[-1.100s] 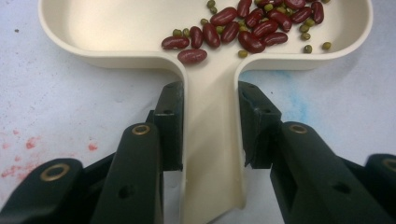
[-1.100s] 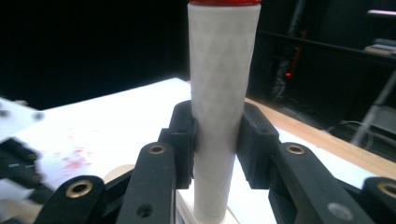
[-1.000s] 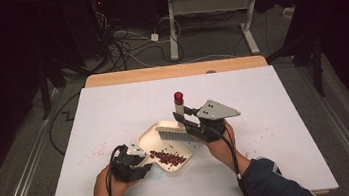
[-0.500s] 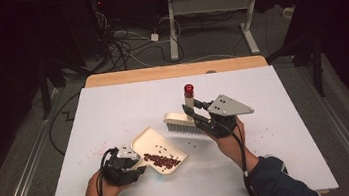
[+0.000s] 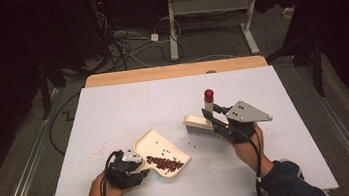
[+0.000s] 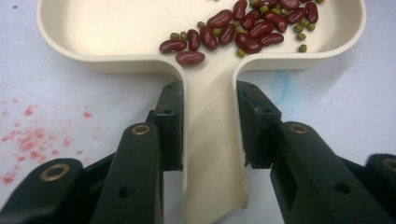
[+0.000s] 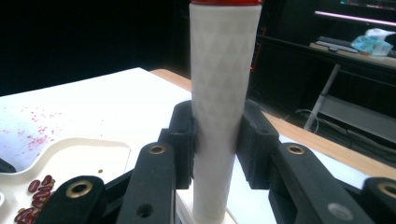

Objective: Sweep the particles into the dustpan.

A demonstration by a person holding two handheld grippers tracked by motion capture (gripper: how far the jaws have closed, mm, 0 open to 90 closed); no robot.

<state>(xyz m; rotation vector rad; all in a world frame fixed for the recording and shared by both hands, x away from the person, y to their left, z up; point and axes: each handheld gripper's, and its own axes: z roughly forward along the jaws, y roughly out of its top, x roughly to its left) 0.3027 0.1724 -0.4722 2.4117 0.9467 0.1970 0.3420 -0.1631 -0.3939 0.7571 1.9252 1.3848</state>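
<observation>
Gripping dustpan (image 5: 162,155) and brush (image 5: 201,123), both claws work over a red-stained white table (image 5: 128,108).

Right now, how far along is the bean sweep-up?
Done: red and green beans lie in the dustpan. In hand: left gripper clamps the dustpan's handle; right gripper clamps the brush, lifted off to the side. Left: a stray bean and red specks on the table.

Brush (image 7: 219,107) bristles below frame edge, dustpan (image 6: 201,42) front lip cut off
</observation>
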